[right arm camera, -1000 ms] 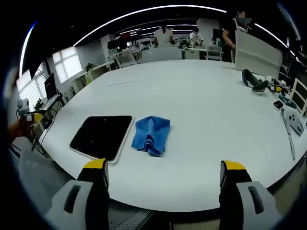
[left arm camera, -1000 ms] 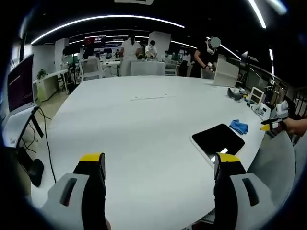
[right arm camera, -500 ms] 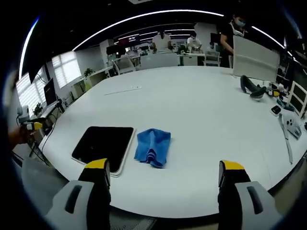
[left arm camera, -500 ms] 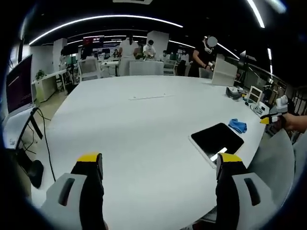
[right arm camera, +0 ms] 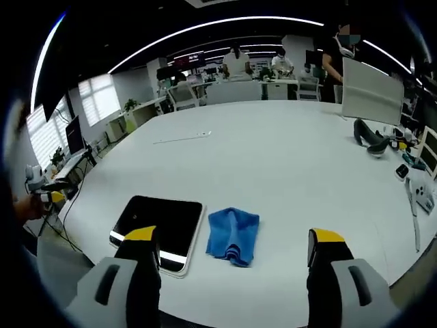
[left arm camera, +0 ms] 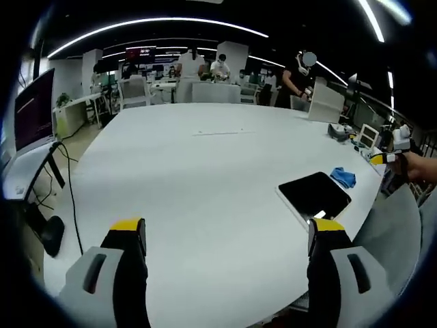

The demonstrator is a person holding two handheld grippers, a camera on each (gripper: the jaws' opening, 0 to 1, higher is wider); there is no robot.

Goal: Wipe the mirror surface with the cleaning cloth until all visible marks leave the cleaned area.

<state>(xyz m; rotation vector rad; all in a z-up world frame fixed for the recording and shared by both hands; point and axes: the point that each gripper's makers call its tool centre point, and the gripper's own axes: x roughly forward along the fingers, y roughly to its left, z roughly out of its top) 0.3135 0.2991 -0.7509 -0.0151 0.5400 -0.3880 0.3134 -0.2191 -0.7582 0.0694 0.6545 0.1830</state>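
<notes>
- The white table [right arm camera: 293, 157] sits nearer and lower in the right gripper view than it did a second ago; since the whole picture has shifted, that is the camera closing in, not the things moving.
- The mirror [right arm camera: 159, 224] lies flat near the table's close edge, dark-faced with a pale frame, and its near corner now slips behind the right gripper's own left jaw (a bright strip of reflection crosses it there). In the left gripper view the mirror [left arm camera: 315, 195] lies far off to the right.
- The cleaning cloth [right arm camera: 234, 234], blue and bunched, lies just beside the mirror on its right, apart from it or barely so; it has gone from well ahead of the jaws to nearly between the jaw tips. In the left gripper view the cleaning cloth [left arm camera: 342, 178] shows as a small blue patch beyond the mirror.
- The right gripper [right arm camera: 233, 240] has its jaws wide apart, holding nothing; lined up on the cloth, it looks set for a pick-up (my reading only).
- The left gripper [left arm camera: 227, 229] also has its jaws spread and empty, over bare table well away from the mirror; its view has barely shifted.
- Wiping has not begun: cloth untouched, and any marks on the mirror are too small to tell.
</notes>
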